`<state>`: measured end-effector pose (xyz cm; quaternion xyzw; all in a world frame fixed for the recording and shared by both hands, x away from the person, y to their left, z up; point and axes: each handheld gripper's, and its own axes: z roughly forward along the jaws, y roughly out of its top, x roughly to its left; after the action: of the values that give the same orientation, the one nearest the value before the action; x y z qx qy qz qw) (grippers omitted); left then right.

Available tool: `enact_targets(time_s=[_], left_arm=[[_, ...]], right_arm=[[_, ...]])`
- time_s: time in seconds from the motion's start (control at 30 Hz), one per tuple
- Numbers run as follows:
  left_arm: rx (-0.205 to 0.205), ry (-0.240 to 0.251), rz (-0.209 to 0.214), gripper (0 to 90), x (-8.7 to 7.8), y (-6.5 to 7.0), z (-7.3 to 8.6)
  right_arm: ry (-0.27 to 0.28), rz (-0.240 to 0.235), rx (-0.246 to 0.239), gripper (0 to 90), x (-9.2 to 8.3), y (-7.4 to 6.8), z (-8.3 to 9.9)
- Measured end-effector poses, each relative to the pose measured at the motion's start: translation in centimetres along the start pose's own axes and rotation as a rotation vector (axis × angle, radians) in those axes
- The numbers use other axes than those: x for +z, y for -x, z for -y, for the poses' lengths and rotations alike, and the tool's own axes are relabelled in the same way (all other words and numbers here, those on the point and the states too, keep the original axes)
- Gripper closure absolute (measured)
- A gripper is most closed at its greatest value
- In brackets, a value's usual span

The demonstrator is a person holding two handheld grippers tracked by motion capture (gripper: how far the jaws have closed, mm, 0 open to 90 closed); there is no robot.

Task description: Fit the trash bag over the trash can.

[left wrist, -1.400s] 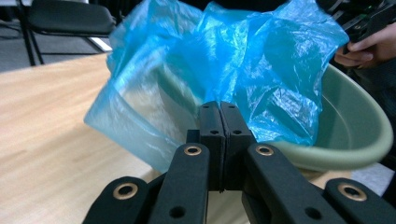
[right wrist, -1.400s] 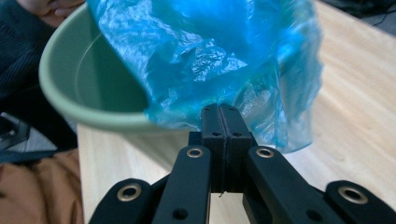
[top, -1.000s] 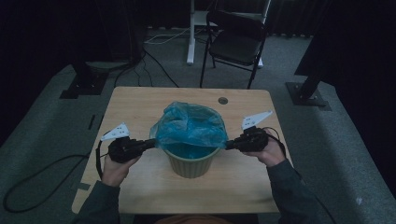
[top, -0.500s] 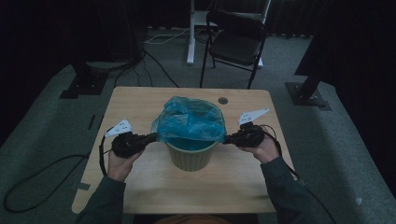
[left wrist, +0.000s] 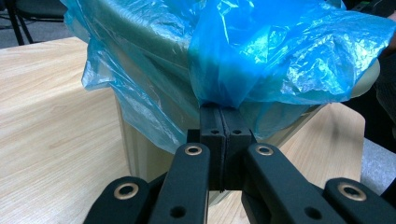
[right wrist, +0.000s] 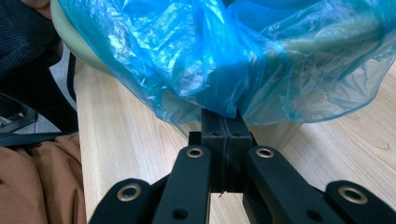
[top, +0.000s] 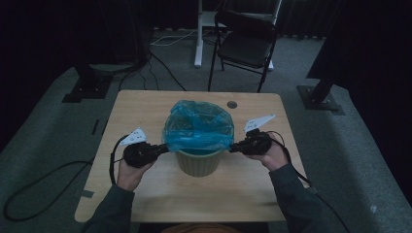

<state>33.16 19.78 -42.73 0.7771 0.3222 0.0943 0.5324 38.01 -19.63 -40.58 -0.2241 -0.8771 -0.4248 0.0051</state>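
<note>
I see both tools pressed together, pinching blue bag film: left gripper and right gripper flank the bin.

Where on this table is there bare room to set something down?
The near strip of the table, between the bin and the front edge, is bare. So is the far left corner. The far right corner has a small round hole. Beside the bin, the left gripper and right gripper crowd both sides.

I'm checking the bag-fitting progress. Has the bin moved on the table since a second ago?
Cannot tell: the bin stands about mid-table, below the round hole, much as before.
</note>
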Motion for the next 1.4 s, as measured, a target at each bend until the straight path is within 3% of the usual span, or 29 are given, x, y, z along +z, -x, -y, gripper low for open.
enact_targets(time_s=[0.2, 0.37, 0.47, 0.57, 0.8, 0.9, 1.07, 1.27, 1.4], left_arm=[[-0.008, -0.008, -0.015, 89.5, 0.2, 0.0, -0.1], [-0.013, -0.018, -0.035, 89.2, 1.6, -0.4, -0.6], [-0.031, -0.010, -0.039, 84.8, 2.1, -0.7, -0.7], [-0.031, -0.005, -0.051, 78.2, 1.5, -0.7, -0.6], [-0.037, 0.038, -0.071, 69.7, -1.3, -1.0, -0.5], [-0.044, 0.069, -0.073, 65.6, -2.7, -1.3, -0.9], [-0.043, 0.111, -0.053, 60.8, -2.8, -1.5, -1.9], [-0.034, 0.118, -0.035, 55.7, -2.0, -1.3, -2.9], [-0.036, 0.096, -0.038, 55.7, -1.1, -1.3, -3.2]], right_arm=[[-0.009, 0.015, -0.002, 90.0, 0.3, -0.1, 0.1], [0.013, 0.047, 0.006, 89.8, 0.2, 0.2, -0.4], [0.025, 0.058, 0.014, 83.2, 0.3, 0.7, -0.8], [0.023, 0.074, 0.011, 74.8, 0.0, 0.8, -0.6], [0.047, 0.082, 0.016, 67.2, -2.0, 0.9, 0.4], [0.103, 0.098, 0.020, 66.0, -3.8, 0.8, 0.6], [0.170, 0.096, 0.027, 65.3, -4.6, 0.9, -0.2], [0.181, 0.081, 0.021, 64.5, -3.8, 0.8, -1.3], [0.176, 0.076, 0.018, 65.0, -3.5, 0.8, -1.5]])
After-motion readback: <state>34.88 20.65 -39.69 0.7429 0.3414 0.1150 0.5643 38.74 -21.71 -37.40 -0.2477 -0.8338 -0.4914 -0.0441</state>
